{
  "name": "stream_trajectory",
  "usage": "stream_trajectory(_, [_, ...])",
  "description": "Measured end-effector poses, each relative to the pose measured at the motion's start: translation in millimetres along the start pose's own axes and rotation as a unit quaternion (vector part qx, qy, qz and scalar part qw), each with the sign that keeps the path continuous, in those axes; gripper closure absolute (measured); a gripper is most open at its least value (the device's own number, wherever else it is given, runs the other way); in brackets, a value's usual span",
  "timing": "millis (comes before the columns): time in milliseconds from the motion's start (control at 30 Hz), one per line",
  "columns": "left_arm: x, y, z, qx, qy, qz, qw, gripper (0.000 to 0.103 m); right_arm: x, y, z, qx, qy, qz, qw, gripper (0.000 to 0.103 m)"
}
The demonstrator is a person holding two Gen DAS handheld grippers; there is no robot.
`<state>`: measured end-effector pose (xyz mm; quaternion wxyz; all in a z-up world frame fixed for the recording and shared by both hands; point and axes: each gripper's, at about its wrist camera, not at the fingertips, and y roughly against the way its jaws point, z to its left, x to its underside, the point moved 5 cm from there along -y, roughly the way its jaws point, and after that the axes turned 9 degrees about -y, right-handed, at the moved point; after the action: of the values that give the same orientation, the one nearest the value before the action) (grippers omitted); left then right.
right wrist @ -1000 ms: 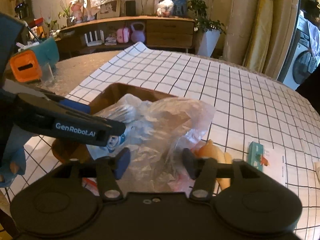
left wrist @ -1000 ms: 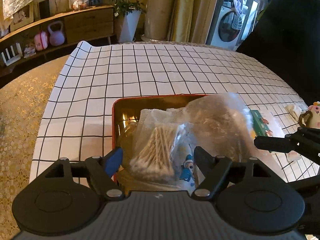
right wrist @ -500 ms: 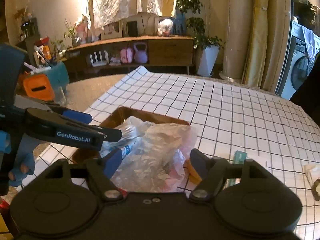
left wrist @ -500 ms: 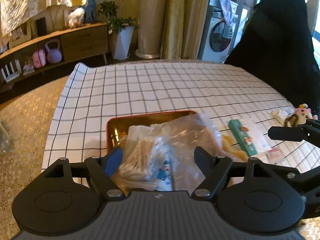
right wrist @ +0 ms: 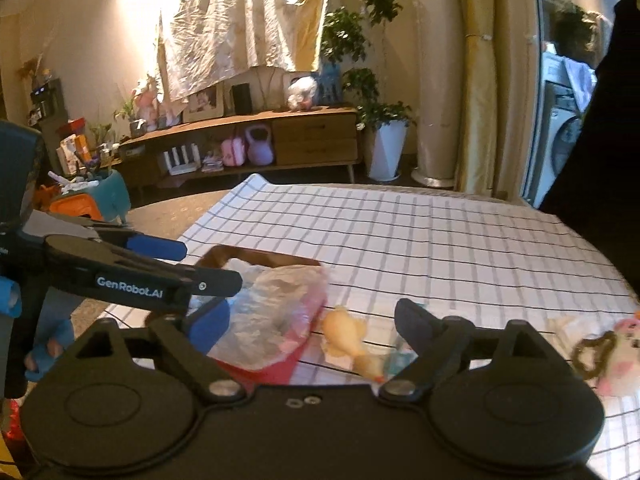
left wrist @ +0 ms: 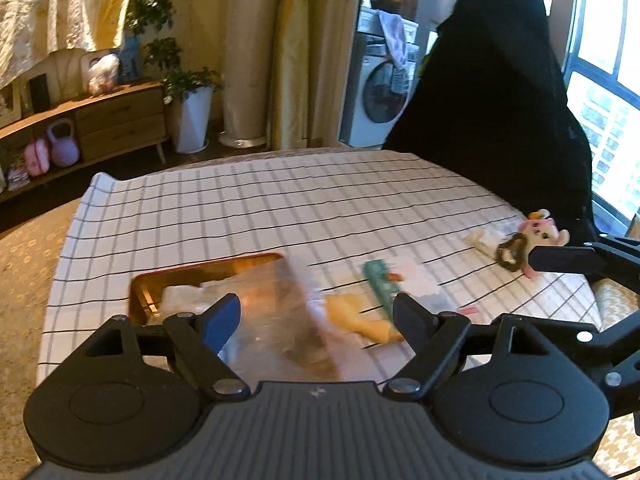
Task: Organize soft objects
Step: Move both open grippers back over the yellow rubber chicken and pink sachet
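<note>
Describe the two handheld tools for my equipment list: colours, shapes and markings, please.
Both the left tool and the right tool are matte black, with two round hinge discs, silver rivets and angular fingers, one pad blue. White "GenRobot.AI" lettering marks the left tool's side; its handle is blue.

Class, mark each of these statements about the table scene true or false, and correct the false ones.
1. Clear plastic bags lie in the red tray. True.
2. The yellow soft toy lies inside the tray. False: it lies on the checked cloth, beside the tray.
3. The left gripper clamps a bag. False: its jaws are opening and grip nothing.
4. A pink and white plush toy lies on the cloth near the table's edge. True.
5. The right gripper holds the yellow toy. False: its jaws are opening and hold nothing.
</note>
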<state>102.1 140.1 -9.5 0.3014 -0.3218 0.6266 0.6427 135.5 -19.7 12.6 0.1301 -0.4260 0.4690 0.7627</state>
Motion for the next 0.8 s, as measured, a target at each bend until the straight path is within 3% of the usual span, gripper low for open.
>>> stream_trajectory(200, [-8.3,-7.7,-34.2,0.029,-0.017,-0.009,0.9994,0.018,4.4,25.3,-33.1,0.017,-0.013,-0.018,1.000,0.010])
stream_trajectory(333, [-12.2,-14.4,-57.5,0.047,-0.029,-0.023,0.9983,0.002,9.4,39.4,-60.8,0.047,-0.018,-0.028,0.998,0.010])
stream_trajectory(667, [-7.3,-44.4,-102.8,0.080,-0.042,-0.022,0.9957,0.002,17.8,58.2,-135.7,0.104,-0.060,-0.037,0.992,0.010])
stream_trajectory(800, [-0.5,-58.1,-122.1,0.068,-0.047,-0.022,0.9963,0.002,19.0,56.3,-161.8,0.116,-0.075,-0.034,0.990,0.010])
